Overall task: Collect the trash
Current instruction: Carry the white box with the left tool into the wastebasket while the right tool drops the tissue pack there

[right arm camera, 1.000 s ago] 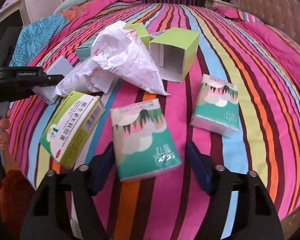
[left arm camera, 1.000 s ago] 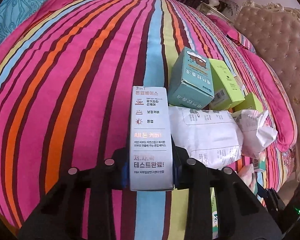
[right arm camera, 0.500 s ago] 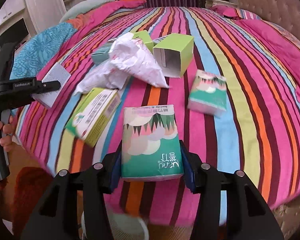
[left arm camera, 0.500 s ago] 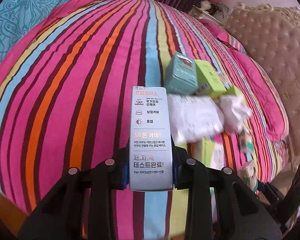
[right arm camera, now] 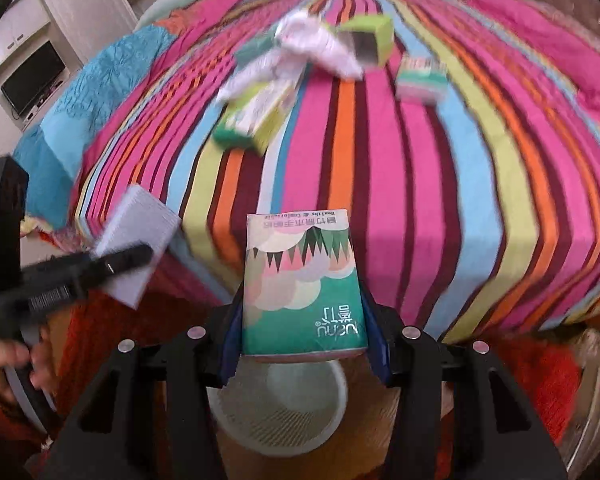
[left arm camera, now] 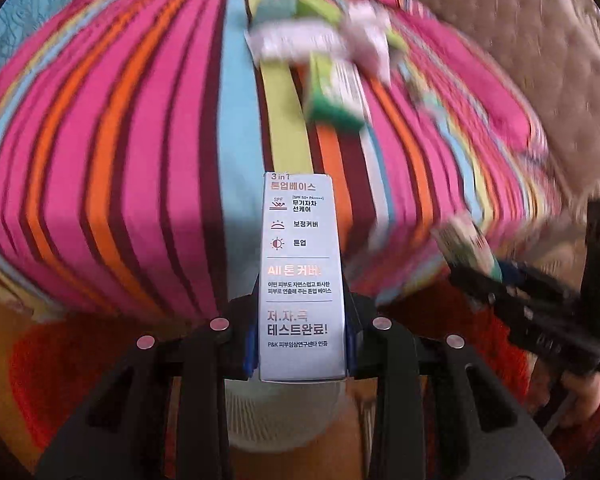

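My left gripper (left arm camera: 300, 344) is shut on a tall grey cosmetics box (left arm camera: 300, 276) with Korean print, held off the bed's edge above a white slatted bin (left arm camera: 284, 416). My right gripper (right arm camera: 303, 340) is shut on a green tissue pack (right arm camera: 302, 284), held above the same white bin (right arm camera: 278, 412). Each gripper shows in the other's view: the right gripper with its pack (left arm camera: 470, 254), the left gripper with its grey box (right arm camera: 140, 244). More trash lies blurred on the striped bed (right arm camera: 420, 184): a white crumpled bag (right arm camera: 312, 46), a green-white box (right arm camera: 256, 116), an open lime box (right arm camera: 366, 42) and a second tissue pack (right arm camera: 420, 78).
The bed's front edge drops to a wooden floor with a red rug (right arm camera: 540, 380). A tufted headboard (left arm camera: 540, 60) stands far right. A blue blanket (right arm camera: 96, 92) lies on the bed's left, and a TV (right arm camera: 32, 76) on a white unit lies beyond.
Both grippers pulled back from the bed with their items and now hang past its edge over the white bin. The trash pile looks farther away and blurred.
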The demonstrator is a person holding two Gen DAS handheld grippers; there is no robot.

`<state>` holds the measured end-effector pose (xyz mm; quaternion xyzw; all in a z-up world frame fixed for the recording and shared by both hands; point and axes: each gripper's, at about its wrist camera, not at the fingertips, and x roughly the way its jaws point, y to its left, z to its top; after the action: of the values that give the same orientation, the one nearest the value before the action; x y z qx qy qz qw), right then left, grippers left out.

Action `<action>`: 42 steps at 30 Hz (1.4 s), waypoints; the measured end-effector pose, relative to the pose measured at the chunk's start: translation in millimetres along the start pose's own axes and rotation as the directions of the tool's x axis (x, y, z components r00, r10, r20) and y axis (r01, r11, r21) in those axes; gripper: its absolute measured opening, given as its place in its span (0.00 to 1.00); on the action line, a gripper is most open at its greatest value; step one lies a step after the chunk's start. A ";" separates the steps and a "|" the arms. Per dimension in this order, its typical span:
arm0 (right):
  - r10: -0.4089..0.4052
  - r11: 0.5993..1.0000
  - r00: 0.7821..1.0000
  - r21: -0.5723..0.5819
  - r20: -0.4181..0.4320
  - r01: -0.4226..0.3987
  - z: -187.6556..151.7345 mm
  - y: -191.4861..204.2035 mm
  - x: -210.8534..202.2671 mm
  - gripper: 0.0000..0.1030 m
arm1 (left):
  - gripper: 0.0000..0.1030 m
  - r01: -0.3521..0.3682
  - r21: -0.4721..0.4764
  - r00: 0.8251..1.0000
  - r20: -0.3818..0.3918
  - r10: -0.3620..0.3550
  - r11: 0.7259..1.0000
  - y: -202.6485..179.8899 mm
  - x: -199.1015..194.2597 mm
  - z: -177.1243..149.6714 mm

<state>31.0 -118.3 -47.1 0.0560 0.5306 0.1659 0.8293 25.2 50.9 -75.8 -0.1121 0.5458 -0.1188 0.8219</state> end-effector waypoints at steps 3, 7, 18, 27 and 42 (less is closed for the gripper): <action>0.054 0.996 0.994 0.079 -0.094 -0.046 -15.2 -1.5 17.7 0.47 | 0.30 -0.003 -0.003 0.996 -0.084 0.003 1.000 -2.3 20.7 -20.8; 0.110 0.983 0.967 0.167 -0.228 -0.073 -35.8 -5.1 46.3 0.47 | 0.30 0.003 -0.024 0.985 -0.172 -0.007 1.000 -0.7 47.6 -39.2; 0.154 0.960 0.876 0.280 -0.456 -0.023 -58.9 -13.7 122.4 0.47 | 0.30 -0.051 -0.068 0.903 -0.428 0.017 0.996 16.9 120.6 -76.8; 0.192 0.940 0.832 0.342 -0.521 -0.003 -80.0 -14.2 158.5 0.47 | 0.30 -0.091 -0.128 0.847 -0.531 0.009 0.988 30.3 149.2 -86.9; 0.257 0.911 0.785 0.412 -0.564 -0.002 -95.7 -18.9 189.2 0.75 | 0.78 -0.170 -0.138 0.773 -0.633 0.046 0.976 41.3 170.8 -97.5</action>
<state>21.3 -80.6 -256.5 0.2007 0.7848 0.1236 0.5732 2.4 30.4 -274.4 -0.1114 0.8017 -0.0498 0.5851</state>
